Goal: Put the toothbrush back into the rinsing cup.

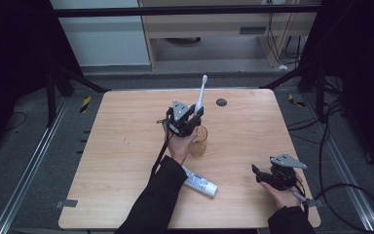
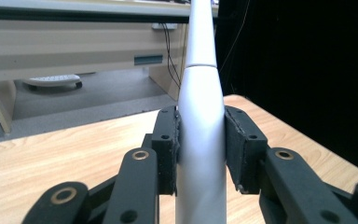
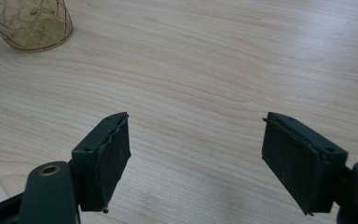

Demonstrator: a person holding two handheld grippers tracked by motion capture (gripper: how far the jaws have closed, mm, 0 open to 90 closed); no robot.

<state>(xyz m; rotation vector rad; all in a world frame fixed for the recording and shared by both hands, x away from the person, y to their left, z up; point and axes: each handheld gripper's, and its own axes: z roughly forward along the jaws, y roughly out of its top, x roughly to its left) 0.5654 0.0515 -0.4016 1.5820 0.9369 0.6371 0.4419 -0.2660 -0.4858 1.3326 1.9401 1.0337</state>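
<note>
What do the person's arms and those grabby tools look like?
Both arms wear dark sleeves. The left gripper and right gripper are black, each topped by a grey three-cornered plate. Their jaws end in flat black pads, with brass-ringed holes.

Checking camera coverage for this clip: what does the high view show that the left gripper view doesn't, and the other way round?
High view alone: the amber glass standing under the left tongs, a toothpaste tube lying near the table's front edge, and the right tongs open over bare wood. Left gripper view alone: close up, both pads pressing the white toothbrush handle, and a keyboard on a low shelf behind. Shared: the toothbrush held upright and the wooden table.
</note>
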